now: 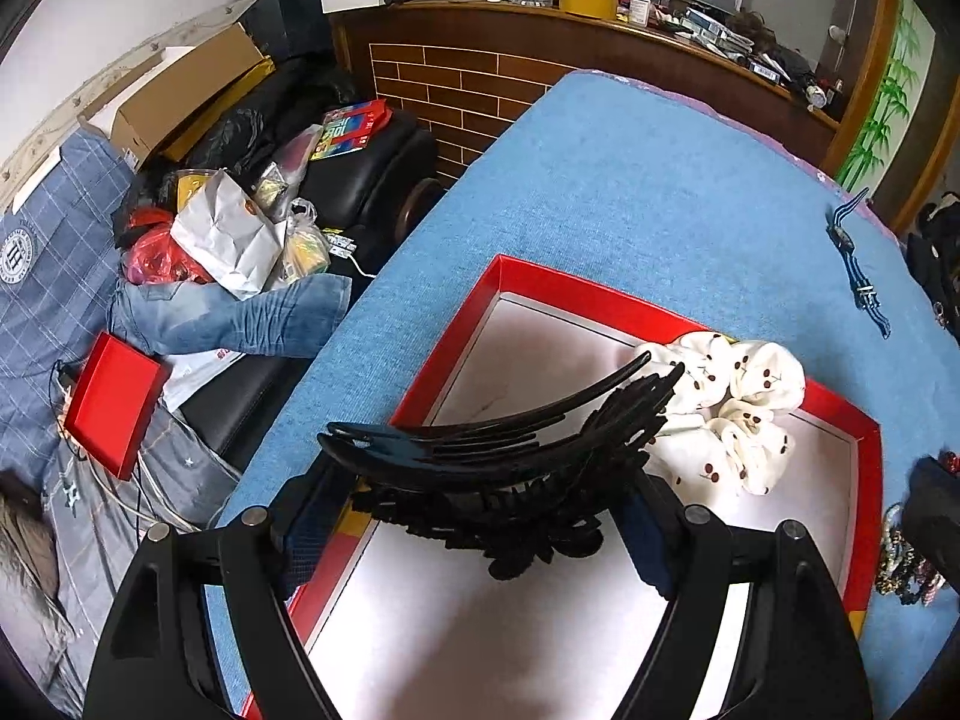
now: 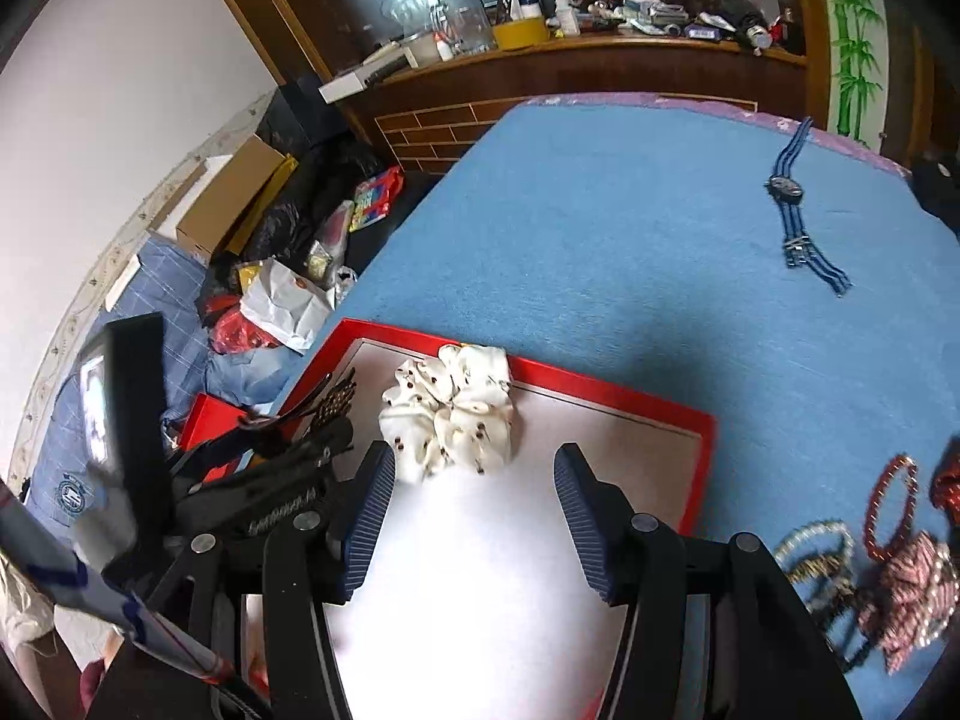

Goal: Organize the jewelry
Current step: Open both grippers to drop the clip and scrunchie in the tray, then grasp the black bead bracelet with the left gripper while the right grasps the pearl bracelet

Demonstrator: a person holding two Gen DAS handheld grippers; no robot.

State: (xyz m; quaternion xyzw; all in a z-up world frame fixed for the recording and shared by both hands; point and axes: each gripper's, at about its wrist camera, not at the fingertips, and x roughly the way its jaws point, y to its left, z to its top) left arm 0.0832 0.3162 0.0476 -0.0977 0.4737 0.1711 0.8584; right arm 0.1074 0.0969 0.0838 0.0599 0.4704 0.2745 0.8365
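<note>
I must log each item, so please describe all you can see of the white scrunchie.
The scrunchie is a ring of gathered white cloth with small dark red cherry prints. It lies flat inside the red tray, at its far edge, on the pale floor. The left gripper's black hair claw overlaps it from that view; contact is unclear.

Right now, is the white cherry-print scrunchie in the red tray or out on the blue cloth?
In. The white cherry-print fabric scrunchie lies on the white floor of the red-rimmed tray, near its far rim, apart from both tools.
</note>
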